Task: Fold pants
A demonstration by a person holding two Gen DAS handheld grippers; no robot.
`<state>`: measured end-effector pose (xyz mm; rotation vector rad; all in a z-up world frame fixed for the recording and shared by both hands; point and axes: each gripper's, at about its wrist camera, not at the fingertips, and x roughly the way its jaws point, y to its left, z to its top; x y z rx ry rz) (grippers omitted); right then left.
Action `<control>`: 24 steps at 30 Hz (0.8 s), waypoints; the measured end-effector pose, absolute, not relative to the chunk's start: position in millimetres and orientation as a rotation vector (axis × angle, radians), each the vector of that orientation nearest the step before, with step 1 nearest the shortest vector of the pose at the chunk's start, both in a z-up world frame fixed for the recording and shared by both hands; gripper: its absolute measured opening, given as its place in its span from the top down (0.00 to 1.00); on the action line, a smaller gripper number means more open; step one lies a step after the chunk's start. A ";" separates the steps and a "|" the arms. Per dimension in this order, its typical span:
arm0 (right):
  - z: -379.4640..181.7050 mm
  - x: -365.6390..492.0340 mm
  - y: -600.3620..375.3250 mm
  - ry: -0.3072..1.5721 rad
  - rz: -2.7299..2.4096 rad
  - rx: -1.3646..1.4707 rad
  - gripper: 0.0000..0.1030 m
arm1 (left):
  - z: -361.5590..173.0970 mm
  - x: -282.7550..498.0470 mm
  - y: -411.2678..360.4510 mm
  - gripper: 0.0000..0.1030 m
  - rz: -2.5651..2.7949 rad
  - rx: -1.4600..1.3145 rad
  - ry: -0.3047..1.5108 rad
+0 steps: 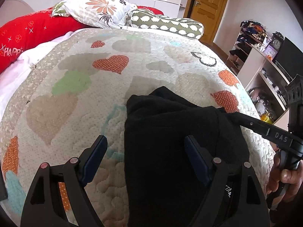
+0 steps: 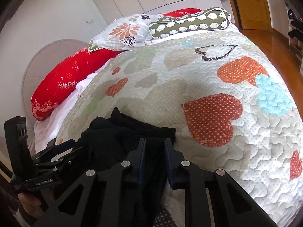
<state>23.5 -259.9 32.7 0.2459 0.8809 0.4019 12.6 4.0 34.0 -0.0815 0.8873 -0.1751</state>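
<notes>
Black pants (image 1: 170, 141) lie bunched on a heart-patterned quilt (image 1: 85, 94) at the bed's near edge. My left gripper (image 1: 145, 145) is open wide; its left finger is over bare quilt and its right finger is over the pants' fabric. In the right wrist view the pants (image 2: 113, 138) lie at lower left. My right gripper (image 2: 155, 147) is nearly closed with black fabric between its pads, at the pants' right edge. The right gripper also shows in the left wrist view (image 1: 233, 117), reaching in from the right onto the pants.
Pillows lie at the bed's head: a red one (image 1: 28, 36), a floral one (image 1: 98, 9) and a green bolster (image 1: 166, 24). Cluttered shelves (image 1: 265, 66) stand right of the bed, with a wooden door (image 1: 210, 5) behind. The quilt (image 2: 217, 104) extends far beyond the pants.
</notes>
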 end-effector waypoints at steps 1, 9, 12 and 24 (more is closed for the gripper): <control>33.6 22.1 -262.1 0.877 0.404 0.264 0.77 | 34.1 12.1 3.7 0.19 -0.176 -0.080 0.886; 40.2 31.8 -258.4 0.883 0.402 0.252 0.44 | 26.5 7.2 2.9 0.19 -0.193 -0.119 0.889; 27.9 39.6 -248.9 0.941 0.418 0.226 0.46 | 19.4 4.2 0.1 0.18 -0.209 -0.122 0.902; 24.6 26.3 -259.2 0.925 0.421 0.196 0.76 | 11.0 -1.8 1.3 0.17 -0.228 -0.173 0.893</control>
